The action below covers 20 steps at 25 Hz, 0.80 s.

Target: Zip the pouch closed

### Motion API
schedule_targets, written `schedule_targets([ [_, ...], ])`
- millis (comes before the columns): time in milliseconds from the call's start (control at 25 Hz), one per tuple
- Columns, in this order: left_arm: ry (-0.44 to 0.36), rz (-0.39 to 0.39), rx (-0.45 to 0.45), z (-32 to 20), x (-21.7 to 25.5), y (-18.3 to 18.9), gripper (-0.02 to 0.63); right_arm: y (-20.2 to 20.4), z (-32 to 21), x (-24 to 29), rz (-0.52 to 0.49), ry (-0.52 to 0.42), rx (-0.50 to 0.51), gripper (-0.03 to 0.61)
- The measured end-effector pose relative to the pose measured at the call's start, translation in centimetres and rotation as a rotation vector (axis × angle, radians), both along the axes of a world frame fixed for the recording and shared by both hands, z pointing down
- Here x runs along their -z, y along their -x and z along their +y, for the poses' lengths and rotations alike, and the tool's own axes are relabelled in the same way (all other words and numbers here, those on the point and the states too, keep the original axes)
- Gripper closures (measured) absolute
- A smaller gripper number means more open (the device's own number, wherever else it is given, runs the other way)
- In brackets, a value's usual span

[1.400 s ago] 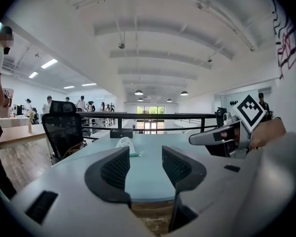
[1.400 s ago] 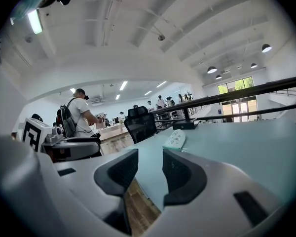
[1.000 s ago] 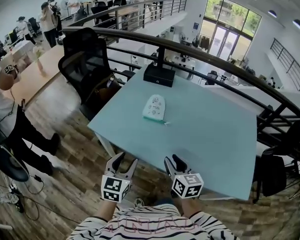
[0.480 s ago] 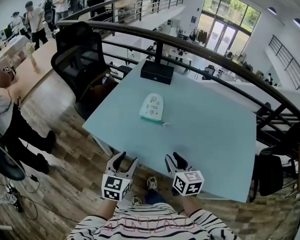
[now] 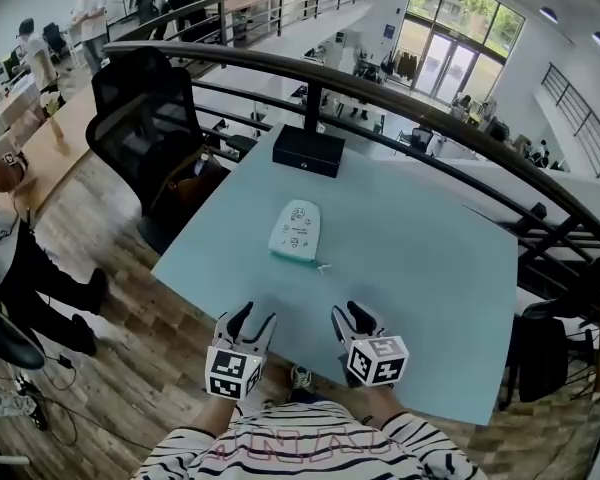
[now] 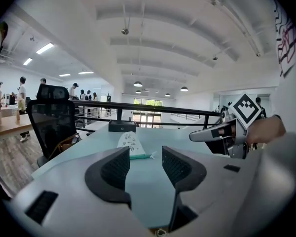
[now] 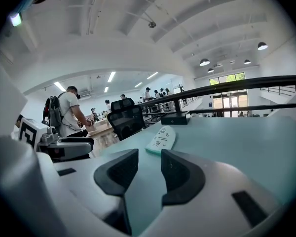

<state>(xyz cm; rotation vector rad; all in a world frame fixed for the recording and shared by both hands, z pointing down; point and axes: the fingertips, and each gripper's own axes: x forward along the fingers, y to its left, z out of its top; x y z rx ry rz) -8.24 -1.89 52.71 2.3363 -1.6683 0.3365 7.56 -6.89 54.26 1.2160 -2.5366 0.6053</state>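
A white pouch (image 5: 294,230) with small printed figures and a green zipper edge lies flat near the middle of the pale blue table (image 5: 430,268); its zip pull sticks out at its near right corner. The pouch also shows ahead in the left gripper view (image 6: 129,143) and the right gripper view (image 7: 163,138). My left gripper (image 5: 252,320) and right gripper (image 5: 346,316) hover side by side over the table's near edge, well short of the pouch. Both stand open with nothing between their jaws.
A black box (image 5: 308,150) sits at the table's far edge by a dark railing (image 5: 400,93). A black office chair (image 5: 140,128) stands left of the table. People stand at the far left (image 5: 10,258) and in the background.
The table and pouch have drawn nearer in the head view, and both grippers now reach over the table's near edge. Their jaws stay open.
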Motion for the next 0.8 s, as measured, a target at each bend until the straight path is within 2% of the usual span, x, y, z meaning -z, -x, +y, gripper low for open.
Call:
schedule_targets([
  [480,0.037,0.000,0.051,-9.4,-0.9,-1.6,0.430,-1.6,-10.4,-2.0,0.060,0.017,0.077,0.422],
  [800,0.103,-0.019,0.050,-11.4,-3.5,-0.4,0.430,-0.4,-13.5,-6.7,0.219,0.034,0.186,0.422],
])
